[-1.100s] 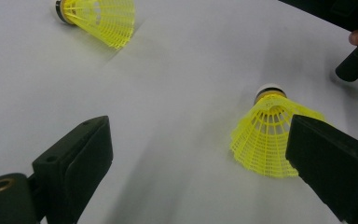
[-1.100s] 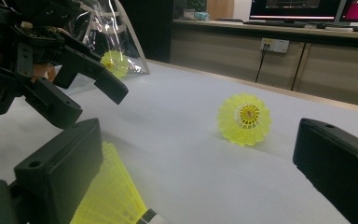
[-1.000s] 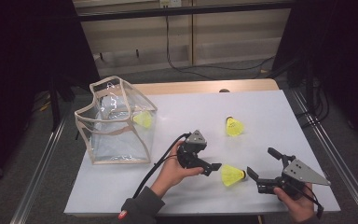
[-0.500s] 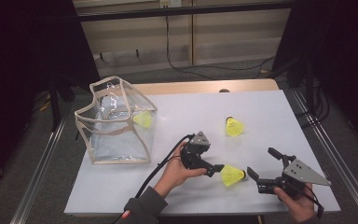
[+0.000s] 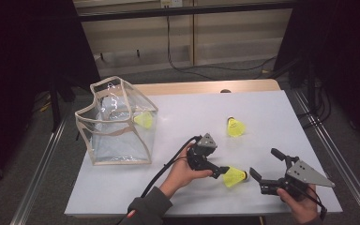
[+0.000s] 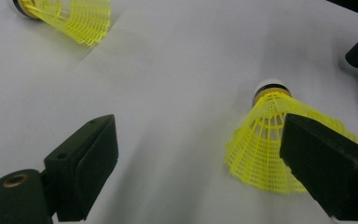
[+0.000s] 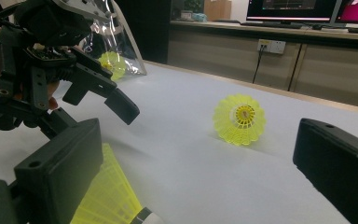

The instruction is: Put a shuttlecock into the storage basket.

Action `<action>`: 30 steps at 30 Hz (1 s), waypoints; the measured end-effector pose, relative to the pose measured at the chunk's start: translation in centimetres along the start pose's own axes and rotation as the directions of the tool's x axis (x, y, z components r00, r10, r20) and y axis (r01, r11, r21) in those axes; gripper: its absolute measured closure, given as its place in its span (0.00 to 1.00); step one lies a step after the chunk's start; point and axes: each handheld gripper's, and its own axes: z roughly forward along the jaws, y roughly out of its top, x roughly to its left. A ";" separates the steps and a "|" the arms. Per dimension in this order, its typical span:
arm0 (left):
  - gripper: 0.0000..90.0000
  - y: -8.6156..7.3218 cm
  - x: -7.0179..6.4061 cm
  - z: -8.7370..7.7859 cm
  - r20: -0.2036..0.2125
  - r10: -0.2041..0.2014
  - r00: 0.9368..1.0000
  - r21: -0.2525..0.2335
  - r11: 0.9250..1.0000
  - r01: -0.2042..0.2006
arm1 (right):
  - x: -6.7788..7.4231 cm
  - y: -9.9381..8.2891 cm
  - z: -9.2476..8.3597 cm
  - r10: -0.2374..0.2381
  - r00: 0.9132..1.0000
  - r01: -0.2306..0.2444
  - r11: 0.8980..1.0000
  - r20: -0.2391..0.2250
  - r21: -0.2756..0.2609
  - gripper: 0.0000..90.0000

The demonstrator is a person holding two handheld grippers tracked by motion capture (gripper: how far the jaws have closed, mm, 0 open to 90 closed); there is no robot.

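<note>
Near the front edge of the white desk (image 5: 187, 117), right of the clear plastic bag (image 5: 115, 124), lies the nearer yellow shuttlecock (image 5: 234, 176), on its side, cork toward the right tool (image 5: 266, 168). Left tool (image 5: 221, 171), held in the person's left hand (image 5: 183, 171), points at that shuttlecock from the bag side; its jaws have just been closing a little, yet they stand wide. Left gripper view: the shuttlecock's skirt (image 6: 272, 140) sits by the right-hand jaw, partly behind it, whether touching cannot be told, and well apart from the other jaw; the pads do not press on it, nothing gripped. Right tool, in the right hand (image 5: 297, 206), rests on the far side of the shuttlecock from the bag, jaws spread wide, nothing between them; right gripper view puts the skirt (image 7: 107, 198) low beside its left-hand jaw, with the left tool (image 7: 123, 105) beyond. Second shuttlecock (image 5: 235, 127) stands on the desk farther back from the first, well apart from both tools; its open skirt faces the right gripper view (image 7: 239, 119). Third shuttlecock (image 5: 144, 119) lies inside the bag, against its right wall. Bag stands upright, mouth open, near the desk's left edge.
</note>
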 end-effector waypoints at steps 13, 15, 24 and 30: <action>0.18 -0.2 -0.2 0.5 0.004 0.015 1.000 0.034 0.999 -0.015 | 0.0 0.0 0.0 -0.001 1.000 0.001 1.000 -0.002 0.001 0.02; 0.19 -0.2 -0.2 0.7 0.011 0.019 1.000 0.033 0.999 -0.020 | 0.0 0.0 0.0 -0.002 1.000 0.002 1.000 -0.004 0.002 0.02; 0.28 -0.2 -0.6 1.2 0.058 0.034 0.998 0.035 0.999 -0.036 | 0.0 0.0 0.0 0.000 1.000 0.000 1.000 -0.003 0.001 0.02; 0.33 -0.2 -0.8 1.8 0.076 0.037 0.996 0.038 0.998 -0.040 | 0.0 0.0 0.0 0.003 1.000 -0.003 1.000 -0.005 0.002 0.02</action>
